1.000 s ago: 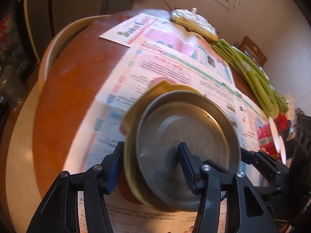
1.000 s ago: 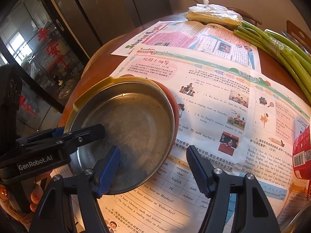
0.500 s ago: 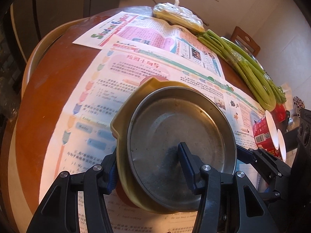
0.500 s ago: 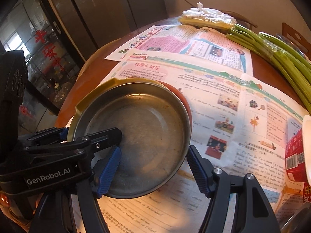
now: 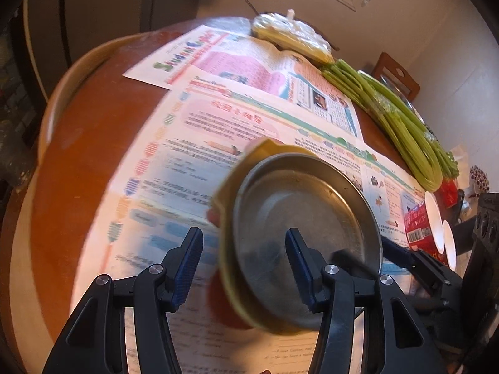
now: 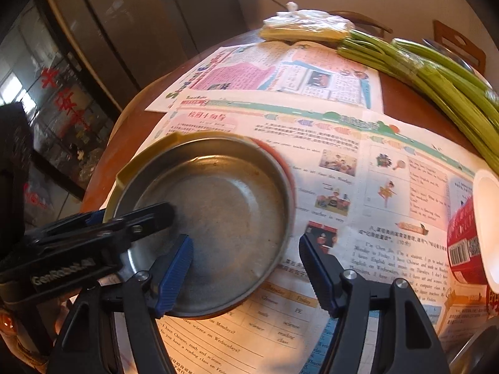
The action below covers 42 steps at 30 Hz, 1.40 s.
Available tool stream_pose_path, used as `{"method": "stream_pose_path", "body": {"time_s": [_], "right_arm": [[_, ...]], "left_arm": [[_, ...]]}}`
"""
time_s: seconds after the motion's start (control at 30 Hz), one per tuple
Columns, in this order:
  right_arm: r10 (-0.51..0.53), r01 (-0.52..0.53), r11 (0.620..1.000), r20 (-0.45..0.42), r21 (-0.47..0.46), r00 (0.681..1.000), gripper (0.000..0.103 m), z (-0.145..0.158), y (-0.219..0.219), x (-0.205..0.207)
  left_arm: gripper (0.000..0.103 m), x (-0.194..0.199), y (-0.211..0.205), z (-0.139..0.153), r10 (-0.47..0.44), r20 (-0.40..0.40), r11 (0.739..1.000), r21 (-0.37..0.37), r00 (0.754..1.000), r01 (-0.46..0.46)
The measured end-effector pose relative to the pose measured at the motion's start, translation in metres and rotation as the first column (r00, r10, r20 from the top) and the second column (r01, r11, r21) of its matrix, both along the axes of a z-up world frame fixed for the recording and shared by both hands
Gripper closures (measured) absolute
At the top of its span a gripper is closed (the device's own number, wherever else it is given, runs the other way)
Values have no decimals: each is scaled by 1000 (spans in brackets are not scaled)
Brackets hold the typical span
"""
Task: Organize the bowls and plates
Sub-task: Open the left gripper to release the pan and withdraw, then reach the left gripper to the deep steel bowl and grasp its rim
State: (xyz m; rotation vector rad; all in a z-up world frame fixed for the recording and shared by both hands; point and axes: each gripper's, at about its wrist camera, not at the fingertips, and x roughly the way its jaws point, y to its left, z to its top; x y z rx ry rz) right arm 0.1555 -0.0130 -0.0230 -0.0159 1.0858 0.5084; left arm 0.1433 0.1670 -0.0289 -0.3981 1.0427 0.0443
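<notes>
Where the round wooden surface is not papered, bare wood runs open along its left side to a pale rim. Newspapers cover the middle; one green masthead reads "Student", and lines near the camera read "on Wednesdays?" and "math and science". Green stalks line the far right edge. The steel plate sits nested in a yellow dish over a red rim, on the papers at near left. A red cup bearing a barcode lies at the right. The left hand-held gripper, marked "GenRobot.AI", is partly open astride the stack's rim, outer pad clear. The right hand-held gripper likewise straddles the steel rim, outer pad apart, gripping nothing
</notes>
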Motion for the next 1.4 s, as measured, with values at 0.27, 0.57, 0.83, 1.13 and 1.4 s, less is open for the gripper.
{"method": "stream_pose_path", "body": {"time_s": [0.27,0.57,0.83,1.13,1.4], "right_arm": [[-40,38,998,39,45,998,33,18,-20,-11],[-65,56,996,151,64,986,28,48,-49,-35],[-128,111,991,248,81,960,21,74,-100,-54],[-234,218,972,329,85,915,20,88,-175,-70],[-303,275,953,350,129,886,19,93,-236,-83]], "left_arm": [[46,-22,1,29,35,74,996,76,997,-41],[46,-34,-38,51,-37,125,995,101,992,24],[46,-44,-82,66,-91,170,991,109,981,73],[46,-45,-149,75,-166,196,983,116,966,145],[46,-48,-202,78,-229,218,972,107,949,210]]}}
